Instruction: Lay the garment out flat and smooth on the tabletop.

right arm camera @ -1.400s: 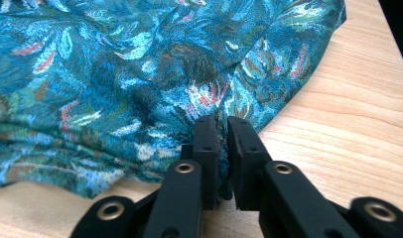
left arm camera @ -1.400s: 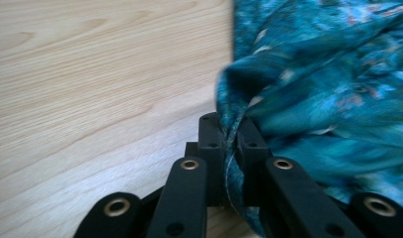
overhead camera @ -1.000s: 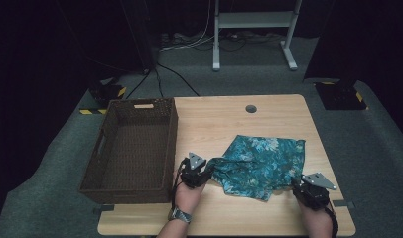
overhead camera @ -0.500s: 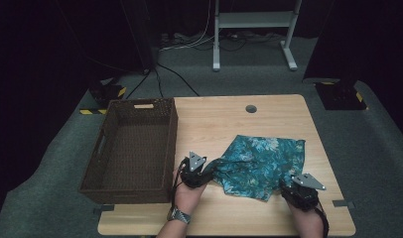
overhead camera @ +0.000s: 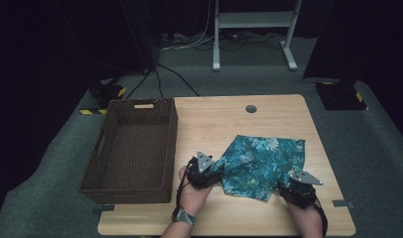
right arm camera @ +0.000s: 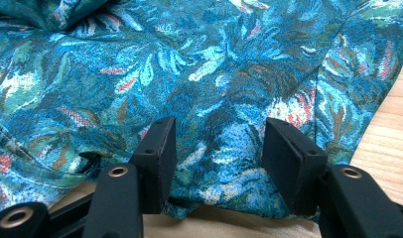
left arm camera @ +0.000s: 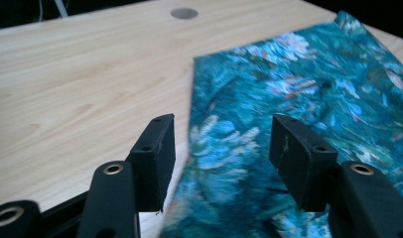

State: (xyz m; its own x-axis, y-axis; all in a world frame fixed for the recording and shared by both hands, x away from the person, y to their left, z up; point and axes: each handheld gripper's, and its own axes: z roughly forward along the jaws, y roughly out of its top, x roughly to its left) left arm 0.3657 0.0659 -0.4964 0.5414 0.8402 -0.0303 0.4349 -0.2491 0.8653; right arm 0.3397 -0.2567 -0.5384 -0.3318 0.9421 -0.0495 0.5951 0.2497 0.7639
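Both my claws have just been opening: the jaws of my left claw (left arm camera: 217, 148) now stand apart with the teal leaf-print cloth (overhead camera: 261, 166) lying loose between them, and my right claw (right arm camera: 214, 148) is parted the same way over the cloth's near edge, gripping nothing. The cloth lies folded on the tabletop (overhead camera: 214, 119), just to the right of the wicker basket (overhead camera: 132, 146), and against the earlier frames it has barely shifted. I judge that I have let go after a fold, so smoothing or another fold probably comes next.
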